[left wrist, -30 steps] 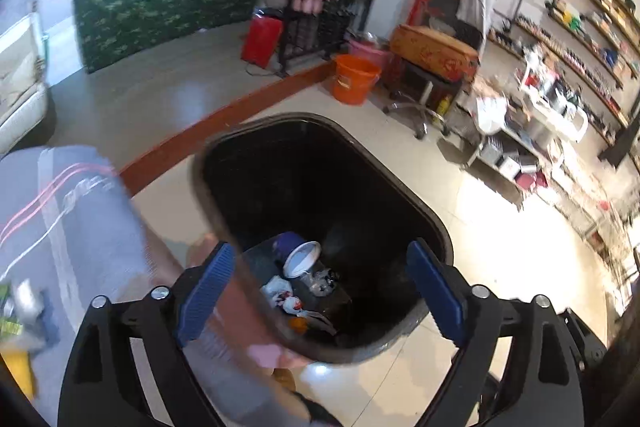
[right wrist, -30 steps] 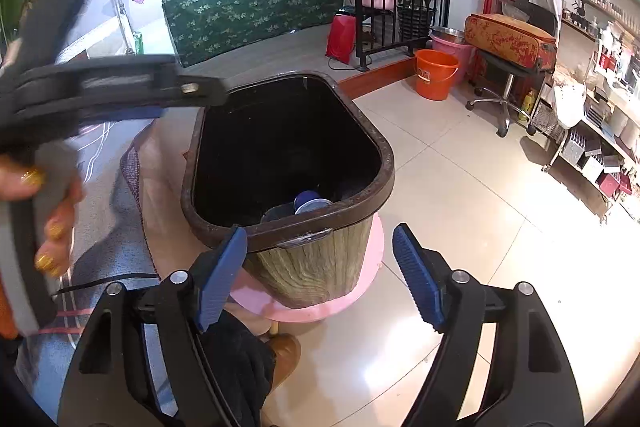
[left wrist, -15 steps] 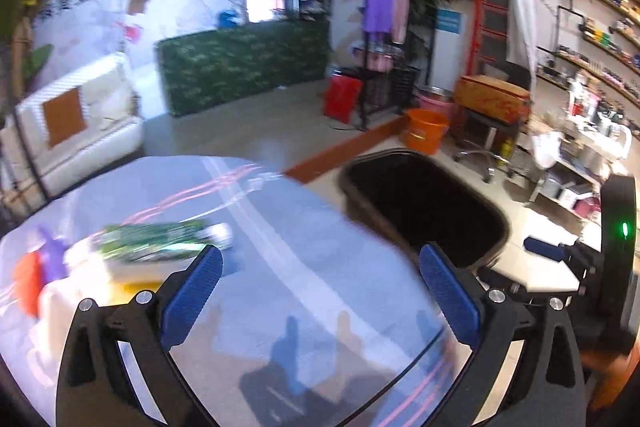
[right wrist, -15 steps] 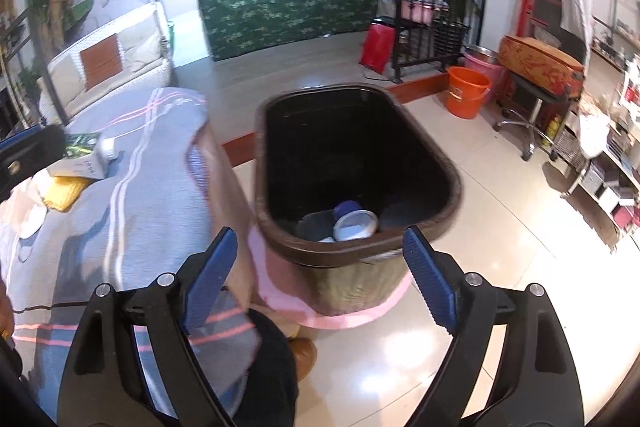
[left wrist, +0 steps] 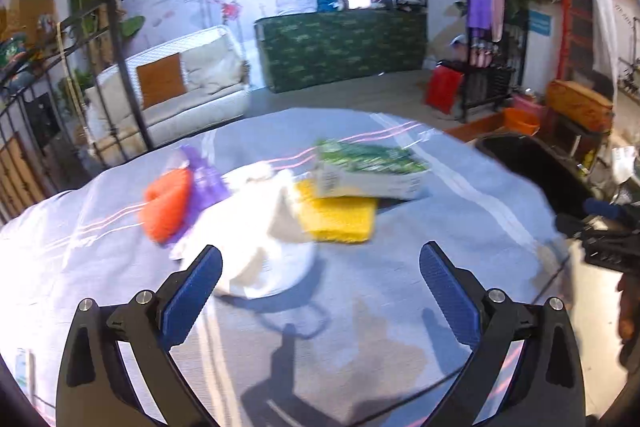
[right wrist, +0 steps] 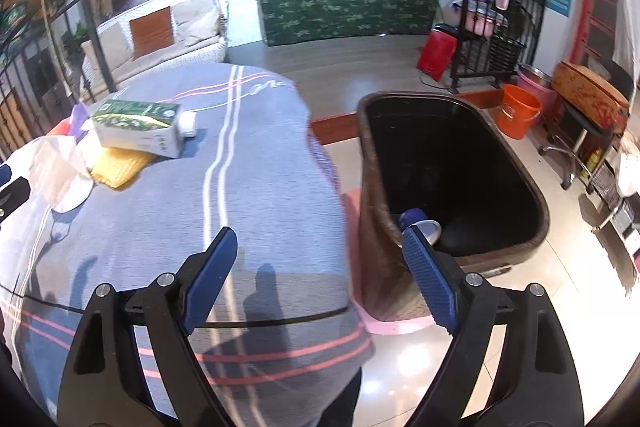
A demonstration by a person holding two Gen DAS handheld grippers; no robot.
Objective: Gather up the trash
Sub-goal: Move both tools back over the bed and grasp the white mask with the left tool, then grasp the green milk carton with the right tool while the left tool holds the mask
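Two hand-held grippers stand with their blue-padded jaws spread and nothing between them: the left hand-held gripper (left wrist: 320, 287) hovers over the bench (left wrist: 360, 307), the right hand-held gripper (right wrist: 320, 275) over the bench's edge beside the bin (right wrist: 460, 167).

Smooth grey cloth with thin pink and white stripes covers the bench. Just beyond the left hand-held gripper lies the trash. A crumpled white paper (left wrist: 260, 227) is nearest. To its left sits an orange lump (left wrist: 166, 209), touching a purple wrapper (left wrist: 204, 179). To the paper's right lies a flat, nubbly yellow pad (left wrist: 340, 219), and a rectangular green-and-white carton (left wrist: 368, 167) rests on the pad's far edge. Print on the carton is too blurred to read.

Right of the bench stands the bin, oblong, with a brown woven wall and a black inside. A blue-and-white piece (right wrist: 420, 223) lies in its bottom. It stands on a pink mat (right wrist: 400, 325) on glossy pale floor tiles.

Farther off, an orange bucket (right wrist: 518, 111) and a red container (right wrist: 438, 53) stand on the floor. Against the back wall are a cream sofa (left wrist: 180, 83) with a brown cushion and a green patterned counter (left wrist: 340, 47). Large Chinese characters on the wall include 美业 and 学员.
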